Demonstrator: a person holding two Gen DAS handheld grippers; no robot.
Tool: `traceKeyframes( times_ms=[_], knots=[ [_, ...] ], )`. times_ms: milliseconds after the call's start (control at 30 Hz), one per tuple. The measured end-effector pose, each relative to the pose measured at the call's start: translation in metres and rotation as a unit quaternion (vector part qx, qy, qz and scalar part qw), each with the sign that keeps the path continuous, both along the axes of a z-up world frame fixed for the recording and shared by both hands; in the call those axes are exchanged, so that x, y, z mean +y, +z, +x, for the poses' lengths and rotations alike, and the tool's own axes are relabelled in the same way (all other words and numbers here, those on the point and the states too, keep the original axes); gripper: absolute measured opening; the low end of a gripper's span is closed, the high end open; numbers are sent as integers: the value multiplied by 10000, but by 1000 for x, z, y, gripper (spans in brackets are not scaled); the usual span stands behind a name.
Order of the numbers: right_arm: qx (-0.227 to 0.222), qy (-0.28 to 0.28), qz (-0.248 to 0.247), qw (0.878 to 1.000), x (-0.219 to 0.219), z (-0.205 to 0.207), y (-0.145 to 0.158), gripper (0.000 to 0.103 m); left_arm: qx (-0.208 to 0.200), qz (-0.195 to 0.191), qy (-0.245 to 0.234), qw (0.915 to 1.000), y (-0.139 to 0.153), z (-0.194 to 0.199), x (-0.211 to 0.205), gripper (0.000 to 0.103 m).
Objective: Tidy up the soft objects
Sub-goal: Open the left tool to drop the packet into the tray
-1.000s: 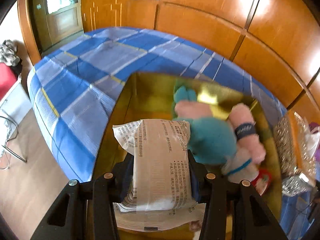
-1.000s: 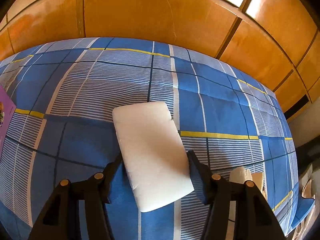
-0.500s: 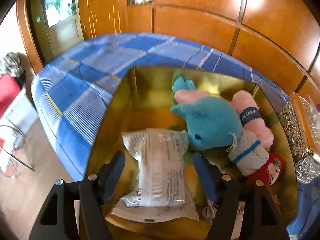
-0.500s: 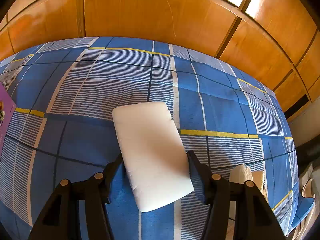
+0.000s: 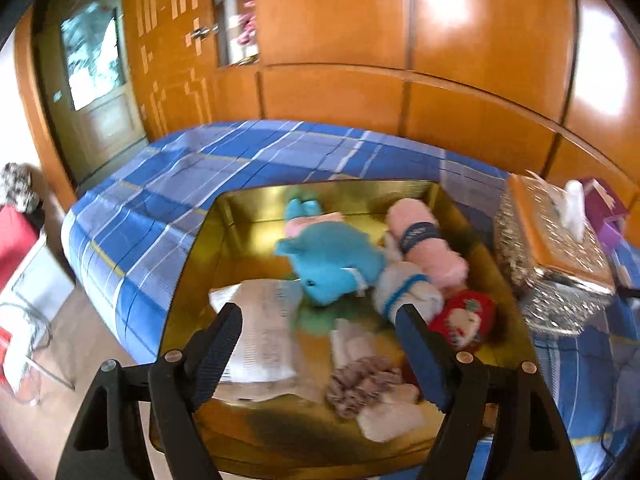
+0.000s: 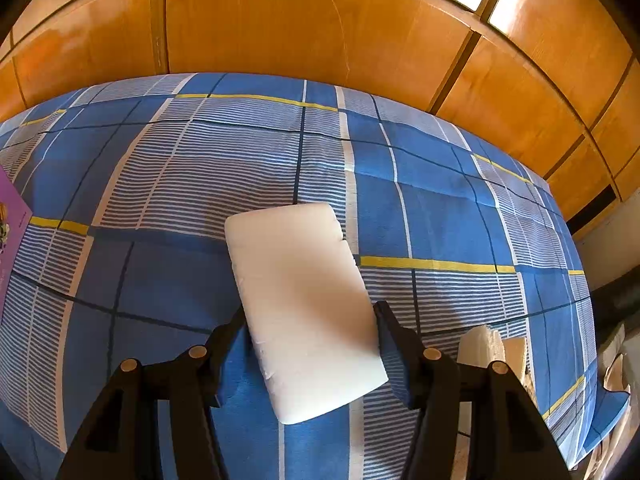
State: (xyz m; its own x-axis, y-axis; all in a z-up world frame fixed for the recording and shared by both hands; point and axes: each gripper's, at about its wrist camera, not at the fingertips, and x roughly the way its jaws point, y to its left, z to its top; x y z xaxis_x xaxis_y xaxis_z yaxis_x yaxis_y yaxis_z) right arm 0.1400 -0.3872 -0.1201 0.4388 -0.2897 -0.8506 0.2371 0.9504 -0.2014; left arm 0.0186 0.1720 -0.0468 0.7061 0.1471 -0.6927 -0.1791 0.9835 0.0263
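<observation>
A gold tray (image 5: pixel 192 280) on the blue plaid bed holds several soft things: a printed paper packet (image 5: pixel 264 336) at its left, a teal plush (image 5: pixel 332 260), a pink rolled towel (image 5: pixel 424 240), a red plush (image 5: pixel 464 320) and a brown scrunchie (image 5: pixel 360 384). My left gripper (image 5: pixel 316 316) hovers over the tray's near side. Its jaws are opening, and nothing is pressed between them. The packet lies below the left finger. In the right wrist view my right gripper (image 6: pixel 310 314) is shut on a white foam block (image 6: pixel 296 280), tilted over the bed.
A silver and orange tissue box (image 5: pixel 556 248) stands right of the tray, with a purple box (image 5: pixel 604 204) behind it. Wooden wardrobe panels (image 6: pixel 280 20) back the bed. The bed's edge and floor lie left of the tray. Cardboard pieces (image 6: pixel 488 348) sit near the right gripper.
The left gripper opened and let go of the packet, which now lies in the tray. It then drew back and up. The right gripper and its block have not moved.
</observation>
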Motion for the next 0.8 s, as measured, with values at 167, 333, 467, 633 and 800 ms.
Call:
traceKeyframes(
  times_ms=[167, 333, 467, 633, 800],
  knots=[
    [0, 75, -119, 9999, 3, -1, 0, 58, -22, 112, -341, 9994, 2, -4, -23, 80],
    [-3, 115, -170, 9998, 4, -2, 1, 57, 60, 78, -570, 9983, -3, -6, -39, 80],
    [5, 121, -183, 9998, 5, -2, 1, 56, 67, 213, -746, 9970, -5, -8, -52, 80],
    [14, 102, -114, 9999, 4, -2, 1, 54, 52, 286, -947, 9951, -4, -11, -63, 80],
    [17, 43, -33, 10000, 3, -1, 1, 54, 77, 284, -1027, 9943, -5, -14, -67, 80]
  ],
)
